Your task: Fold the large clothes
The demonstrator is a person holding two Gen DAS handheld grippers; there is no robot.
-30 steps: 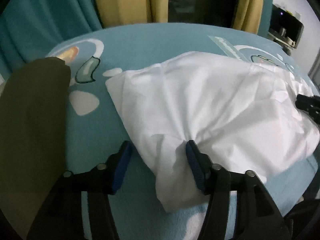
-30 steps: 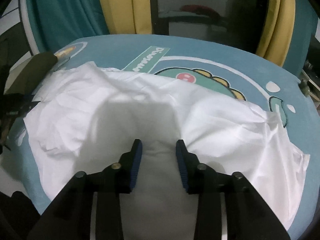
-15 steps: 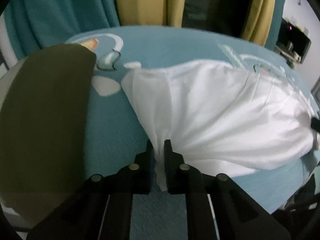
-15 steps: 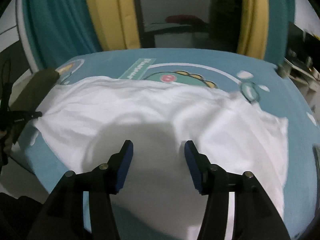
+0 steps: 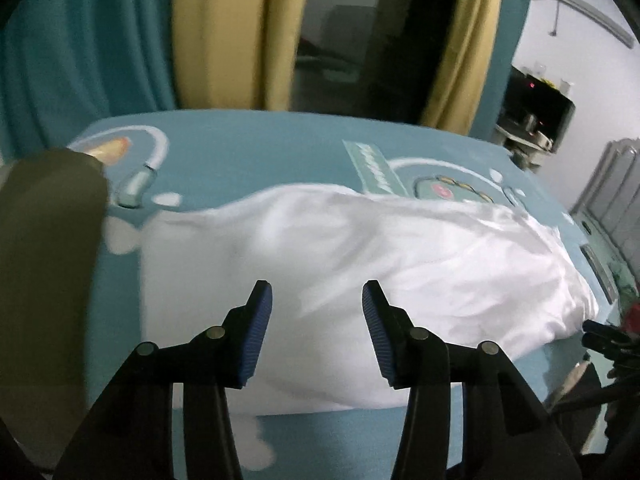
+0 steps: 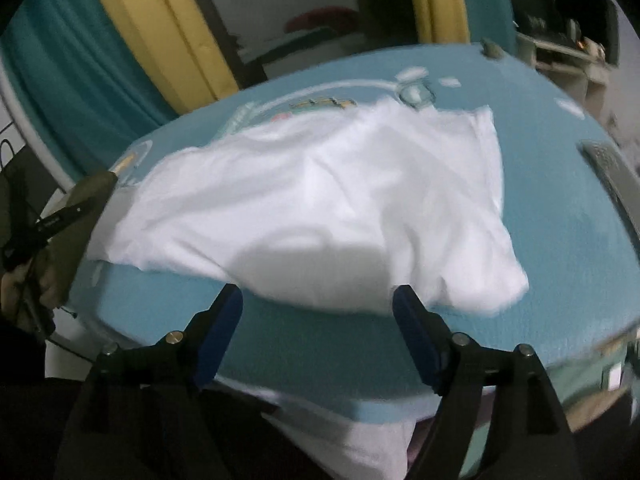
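Both jaws spread wide, nothing clamped. White garment [image 5: 360, 264] spread flat on the teal bed [image 5: 248, 152], lying directly ahead of and beneath the left hand-held gripper [image 5: 316, 304], long axis running across from left to far right. From the right hand-held gripper [image 6: 316, 300], cloth just ahead, near hem touching neither finger, bulk stretching forward and to the left. Probably left nearer for the next pinch, already over fabric; right still short of the hem.
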